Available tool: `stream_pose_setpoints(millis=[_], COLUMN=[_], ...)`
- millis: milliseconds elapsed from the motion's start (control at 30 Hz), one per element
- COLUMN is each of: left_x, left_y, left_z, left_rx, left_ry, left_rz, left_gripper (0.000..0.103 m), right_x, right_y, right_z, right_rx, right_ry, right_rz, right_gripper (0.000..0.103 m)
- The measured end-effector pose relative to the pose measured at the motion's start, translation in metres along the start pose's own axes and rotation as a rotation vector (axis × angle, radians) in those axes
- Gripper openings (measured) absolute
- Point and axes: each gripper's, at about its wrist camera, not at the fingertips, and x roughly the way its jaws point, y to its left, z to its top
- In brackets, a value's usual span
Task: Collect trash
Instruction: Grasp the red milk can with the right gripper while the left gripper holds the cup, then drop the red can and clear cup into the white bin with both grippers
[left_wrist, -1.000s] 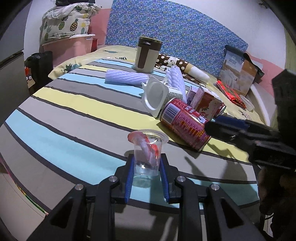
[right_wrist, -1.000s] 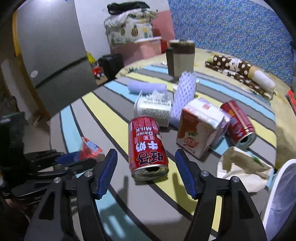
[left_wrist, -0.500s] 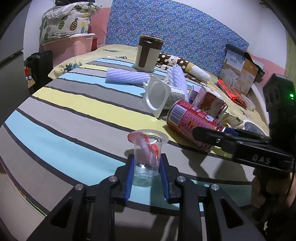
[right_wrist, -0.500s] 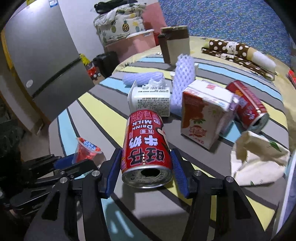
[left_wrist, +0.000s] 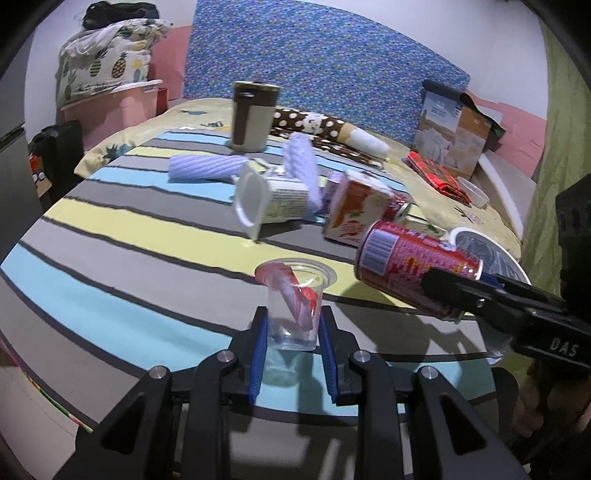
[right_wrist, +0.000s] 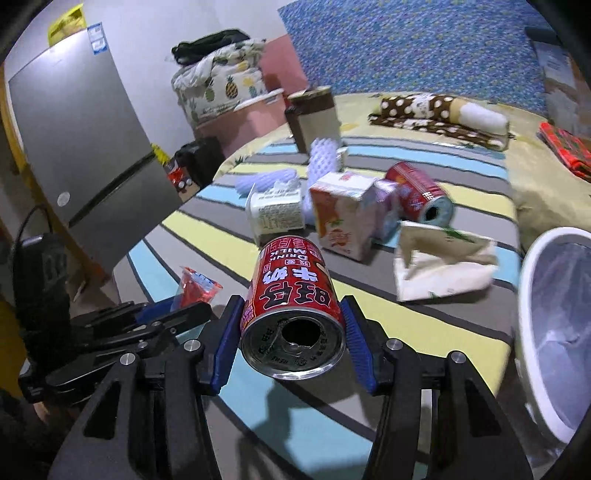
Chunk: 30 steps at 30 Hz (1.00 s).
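Note:
My left gripper (left_wrist: 292, 325) is shut on a clear plastic cup (left_wrist: 295, 299) with a red wrapper inside, held above the striped table (left_wrist: 110, 236). My right gripper (right_wrist: 293, 317) is shut on a red milk can (right_wrist: 293, 306), lifted off the table with its open end toward the camera. The can also shows in the left wrist view (left_wrist: 410, 269), held to the right of the cup. A white bin (right_wrist: 554, 325) with a clear liner stands at the table's right edge.
On the table lie a white yoghurt tub (left_wrist: 269, 201), a juice carton (right_wrist: 340, 218), a second red can (right_wrist: 421, 197), a crumpled paper bag (right_wrist: 443, 269), foam sleeves (left_wrist: 203, 168) and a brown-and-white mug (left_wrist: 253, 116). A grey fridge (right_wrist: 81, 166) stands left.
My right gripper closed on the red can and lifted it off the table, moving back toward the bin. My left gripper kept holding the cup.

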Motion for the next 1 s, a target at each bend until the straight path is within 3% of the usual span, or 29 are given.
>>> stream_pose_setpoints(millis=[567, 1000], left_x=[0.028, 0.065], left_y=[-0.117, -0.216], left_z=[0.029, 0.034], left_rx=[0.215, 0.379], left_ry=[0.018, 0.074], left_rz=[-0.189, -0.331], left_gripper=[0.028, 0.028], right_x=[-0.077, -0.110], right_y=[-0.083, -0.139], right_z=[-0.033, -0.060], right_rx=[0.205, 0.327], right_ry=[-0.140, -0.147], right_rz=[-0.221, -0.394], right_gripper=[0.055, 0.055])
